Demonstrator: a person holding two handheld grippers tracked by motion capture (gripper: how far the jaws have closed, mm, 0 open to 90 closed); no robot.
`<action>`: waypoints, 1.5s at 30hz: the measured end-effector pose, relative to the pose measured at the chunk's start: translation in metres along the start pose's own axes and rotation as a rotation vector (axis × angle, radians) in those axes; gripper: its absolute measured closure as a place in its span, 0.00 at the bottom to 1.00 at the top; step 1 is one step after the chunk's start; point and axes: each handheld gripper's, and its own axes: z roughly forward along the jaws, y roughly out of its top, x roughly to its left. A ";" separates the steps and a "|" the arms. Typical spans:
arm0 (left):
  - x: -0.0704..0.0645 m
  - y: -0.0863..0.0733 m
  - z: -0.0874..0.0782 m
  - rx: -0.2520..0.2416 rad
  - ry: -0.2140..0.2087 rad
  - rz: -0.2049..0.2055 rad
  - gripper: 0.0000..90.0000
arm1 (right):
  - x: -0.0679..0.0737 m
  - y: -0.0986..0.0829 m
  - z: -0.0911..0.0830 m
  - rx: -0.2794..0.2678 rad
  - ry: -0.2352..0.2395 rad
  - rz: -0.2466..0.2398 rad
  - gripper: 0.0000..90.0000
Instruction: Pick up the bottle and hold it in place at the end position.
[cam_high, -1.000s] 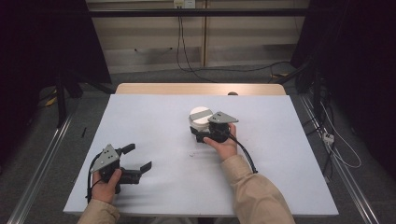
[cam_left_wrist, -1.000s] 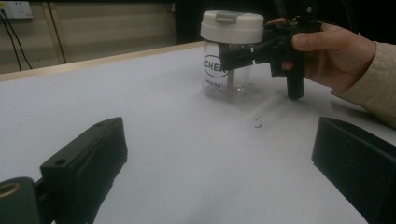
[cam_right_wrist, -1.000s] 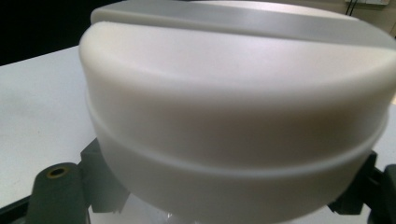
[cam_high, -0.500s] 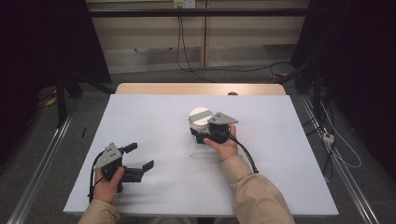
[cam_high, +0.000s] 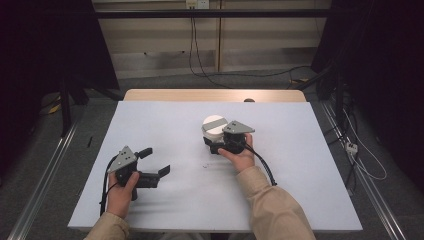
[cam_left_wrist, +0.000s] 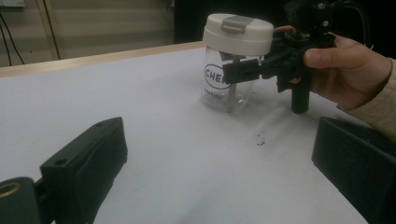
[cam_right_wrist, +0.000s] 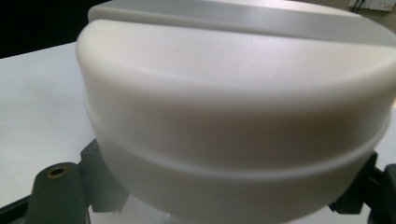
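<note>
Hiding its own jaws behind the white lid, the right gripper (cam_high: 216, 141) clasps the jar (cam_left_wrist: 227, 84); the left gripper (cam_high: 156, 162) rests spread wide on the tabletop (cam_high: 300, 150).

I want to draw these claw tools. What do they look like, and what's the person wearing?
Each gripper, left and right, is black with two blocky jaws, a grey three-cornered plate on top and a black cable trailing back. The sleeves are beige.

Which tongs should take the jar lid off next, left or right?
Left. The right tongs already clasp the clear jar under its white lid; the left tongs sit open and free.
</note>
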 end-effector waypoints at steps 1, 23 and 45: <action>0.000 0.001 0.001 0.005 -0.001 0.001 0.03 | 0.000 0.000 0.000 0.000 0.000 0.000 0.20; -0.008 0.021 0.037 0.028 -0.055 0.013 0.03 | 0.000 0.000 0.000 0.005 0.000 -0.005 0.20; -0.012 0.037 0.069 0.039 -0.090 0.004 0.03 | 0.000 0.000 0.000 0.009 -0.001 -0.009 0.20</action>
